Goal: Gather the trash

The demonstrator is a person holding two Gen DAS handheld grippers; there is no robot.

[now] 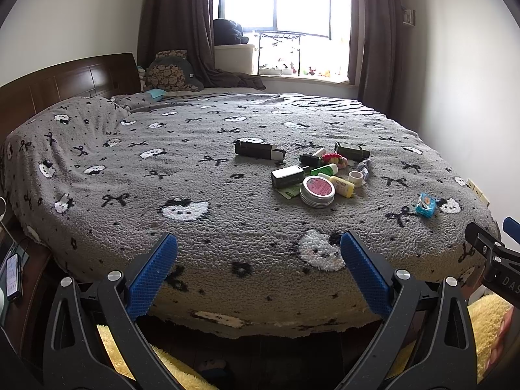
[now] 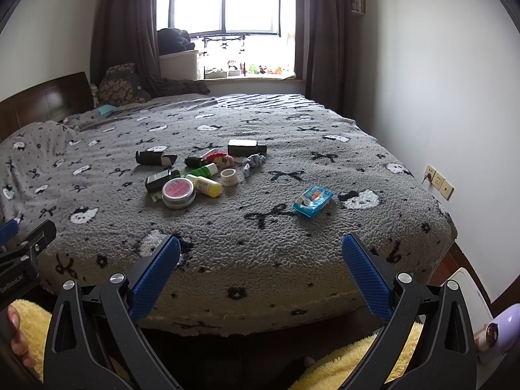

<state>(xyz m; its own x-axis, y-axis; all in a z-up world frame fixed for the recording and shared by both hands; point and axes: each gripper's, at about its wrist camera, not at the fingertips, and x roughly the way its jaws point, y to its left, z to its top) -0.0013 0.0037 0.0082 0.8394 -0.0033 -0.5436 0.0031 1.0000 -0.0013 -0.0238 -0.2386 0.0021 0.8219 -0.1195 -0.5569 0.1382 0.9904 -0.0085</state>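
Note:
A heap of small items lies on the grey patterned bed (image 1: 195, 214): a round tin with a pink lid (image 1: 317, 190) (image 2: 178, 192), a yellow bottle (image 1: 341, 187) (image 2: 208, 186), a green tube (image 1: 325, 169) (image 2: 203, 171), dark boxes (image 1: 258, 150) (image 2: 154, 157) and a tape roll (image 1: 357, 178) (image 2: 229, 176). A blue wrapper (image 1: 425, 205) (image 2: 312, 201) lies apart to the right. My left gripper (image 1: 259, 247) and right gripper (image 2: 261, 248) are both open and empty, held at the bed's near edge, short of the items.
A wooden headboard (image 1: 65, 84) is at the left and a window with dark curtains (image 1: 276, 0) at the back. A white wall with sockets (image 2: 438, 180) runs along the right. A phone (image 1: 13, 274) lies at the lower left. Yellow fleece (image 2: 341, 367) is below the grippers.

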